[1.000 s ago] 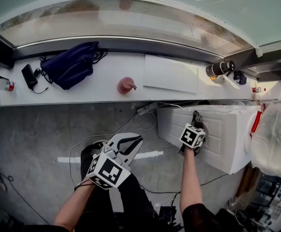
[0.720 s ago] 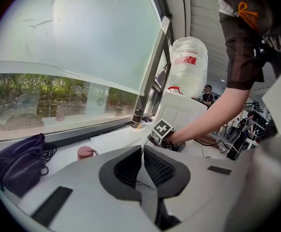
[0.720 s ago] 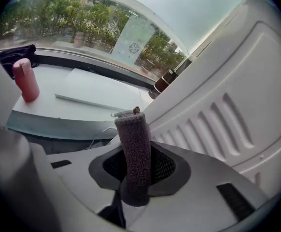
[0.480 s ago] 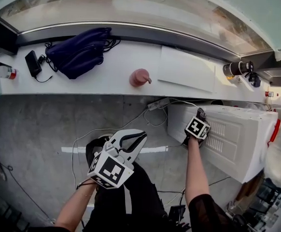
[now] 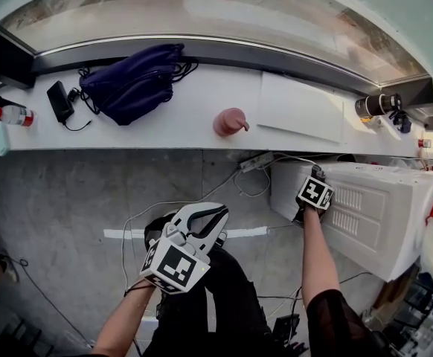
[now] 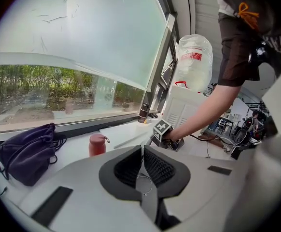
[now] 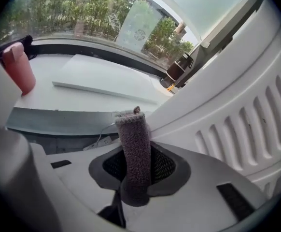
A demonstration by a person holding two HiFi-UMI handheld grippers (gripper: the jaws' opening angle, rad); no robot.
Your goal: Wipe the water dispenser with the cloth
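The white water dispenser [image 5: 373,210] stands at the right, with ribbed vents on its side panel [image 7: 242,115]. A clear water bottle [image 6: 193,62] sits on top of it. My right gripper [image 5: 317,175] is shut on a dark grey cloth [image 7: 133,151], which stands up between the jaws. The cloth's end rests against the dispenser's side, close to its corner. My left gripper [image 5: 215,216] hangs over the floor to the left, shut with nothing between its pads [image 6: 152,166]. In the left gripper view the right gripper [image 6: 161,133] shows against the dispenser [image 6: 181,105].
A white sill [image 5: 164,125] along the window carries a purple bag [image 5: 131,84], a pink cup [image 5: 230,121], a white board [image 5: 300,108], a dark flask [image 5: 374,105] and a phone [image 5: 59,99]. A power strip [image 5: 255,161] and cables lie on the grey floor.
The right gripper has slid the cloth a little along the dispenser's side towards its corner. The head view has shifted. The left gripper has hardly moved.
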